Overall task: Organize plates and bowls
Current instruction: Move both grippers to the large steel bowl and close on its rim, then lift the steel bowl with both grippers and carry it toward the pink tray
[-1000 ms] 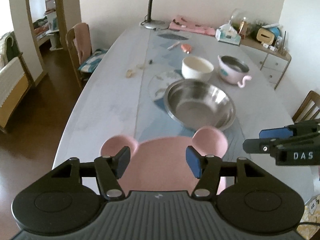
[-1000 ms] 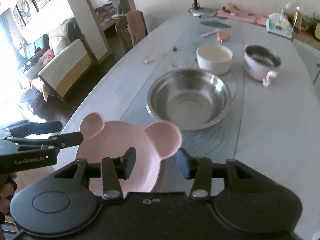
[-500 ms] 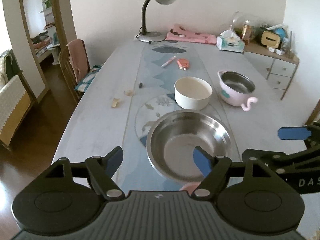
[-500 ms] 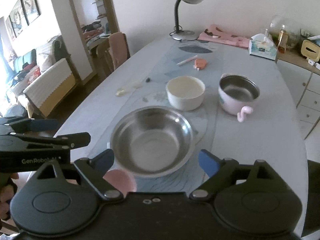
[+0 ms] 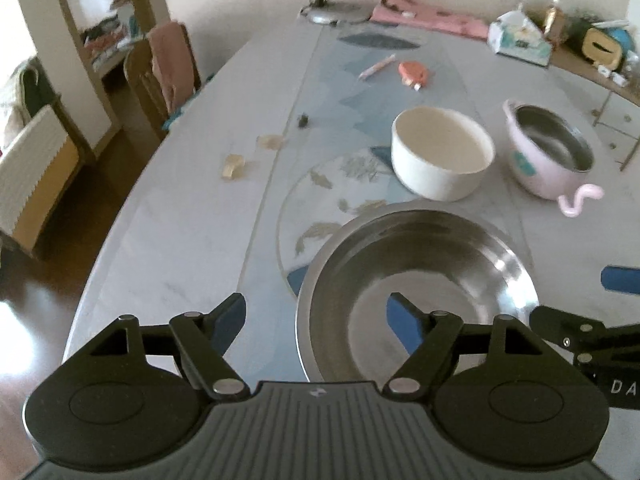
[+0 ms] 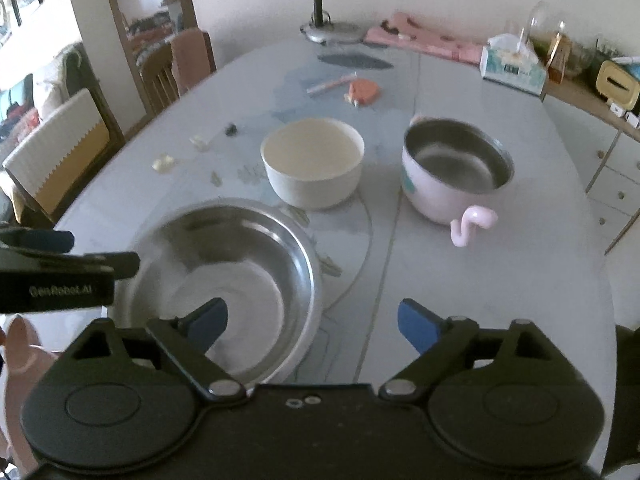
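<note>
Fingers on the left gripper (image 5: 316, 316) stand wide apart with nothing held. One blue finger (image 5: 230, 314) hangs over the bare bench (image 5: 180, 220). The other hangs over the big steel bowl (image 5: 416, 284), and the bowl's left rim sits in the gap between them. No pad presses on it.

Fingers on the right gripper (image 6: 312, 326) are also wide apart, and they are closing a little. They hold nothing. Its left finger (image 6: 208, 322) hangs over the inside of the big steel bowl, and its right finger hangs over the bench. The bowl's right rim is between them, but I cannot see them touch it.

Both grippers are by the same steel bowl, one on each side. It sits on the near part of the bench, on a round mat with leaves (image 5: 332, 184).

Just behind it, farther away, is a white bowl (image 5: 442, 152). To the right of that one is a pink bowl with a steel inside (image 5: 548, 152) and a curly pink handle. The three bowls are near each other but do not touch.

A pink plate with round ears (image 6: 20, 344) peeks in at the near left edge of the right camera's view.

Far back on the bench are a tissue box (image 5: 520, 38) and a lamp base (image 5: 332, 14).
</note>
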`<action>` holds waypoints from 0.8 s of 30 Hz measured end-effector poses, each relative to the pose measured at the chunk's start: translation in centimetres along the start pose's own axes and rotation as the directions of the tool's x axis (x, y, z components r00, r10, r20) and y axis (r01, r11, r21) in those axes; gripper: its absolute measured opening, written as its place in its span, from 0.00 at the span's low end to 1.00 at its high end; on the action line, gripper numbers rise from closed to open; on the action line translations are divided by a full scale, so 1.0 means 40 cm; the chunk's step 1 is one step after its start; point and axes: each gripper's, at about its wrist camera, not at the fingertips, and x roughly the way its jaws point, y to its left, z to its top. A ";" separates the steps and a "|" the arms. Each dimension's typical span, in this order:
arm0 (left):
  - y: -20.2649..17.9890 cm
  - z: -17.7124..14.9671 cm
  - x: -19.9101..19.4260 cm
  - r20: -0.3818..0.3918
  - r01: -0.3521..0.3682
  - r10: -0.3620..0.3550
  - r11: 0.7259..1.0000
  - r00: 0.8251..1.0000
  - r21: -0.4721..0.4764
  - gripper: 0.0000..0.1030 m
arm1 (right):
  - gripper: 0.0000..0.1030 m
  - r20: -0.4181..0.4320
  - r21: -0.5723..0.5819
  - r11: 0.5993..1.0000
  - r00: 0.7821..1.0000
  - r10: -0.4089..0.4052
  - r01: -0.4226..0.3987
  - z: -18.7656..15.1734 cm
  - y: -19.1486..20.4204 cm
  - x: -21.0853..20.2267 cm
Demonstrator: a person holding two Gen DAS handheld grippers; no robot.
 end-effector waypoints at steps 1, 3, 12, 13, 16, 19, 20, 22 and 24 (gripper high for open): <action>0.004 0.002 0.018 -0.019 -0.004 0.004 1.000 1.000 -0.013 0.75 | 0.84 -0.018 0.003 1.000 1.000 0.000 0.000 0.001 -0.003 0.018; 0.011 0.004 0.043 -0.046 -0.006 0.004 1.000 0.999 -0.030 0.75 | 0.77 -0.045 0.009 1.000 0.999 0.001 0.000 0.002 -0.010 0.042; 0.023 -0.011 0.104 -0.127 -0.001 -0.005 0.999 0.992 -0.052 0.45 | 0.57 -0.118 0.012 0.999 0.992 0.034 -0.033 -0.002 -0.013 0.102; 0.024 -0.012 0.105 -0.133 0.002 -0.010 0.998 0.991 -0.058 0.38 | 0.54 -0.122 0.016 0.999 0.992 0.037 -0.036 -0.002 -0.014 0.105; 0.028 -0.012 0.112 -0.148 0.009 -0.020 0.997 0.989 -0.076 0.28 | 0.39 -0.130 0.028 0.999 0.991 0.044 -0.041 -0.001 -0.014 0.107; 0.024 -0.012 0.108 -0.146 0.025 -0.037 0.997 0.989 -0.079 0.18 | 0.23 -0.139 0.042 0.998 0.989 0.049 -0.044 0.000 -0.014 0.108; 0.020 -0.013 0.105 -0.145 0.020 -0.031 0.997 0.989 -0.075 0.18 | 0.19 -0.138 0.045 0.998 0.989 0.049 -0.043 0.001 -0.013 0.106; 0.016 -0.015 0.105 -0.146 0.026 -0.036 0.997 0.989 -0.073 0.18 | 0.14 -0.137 0.056 0.997 0.989 0.056 -0.049 0.001 -0.012 0.101; 0.010 -0.012 0.098 -0.138 0.024 -0.034 0.997 0.990 -0.074 0.18 | 0.14 -0.134 0.071 0.997 0.990 0.040 -0.030 0.002 -0.013 0.096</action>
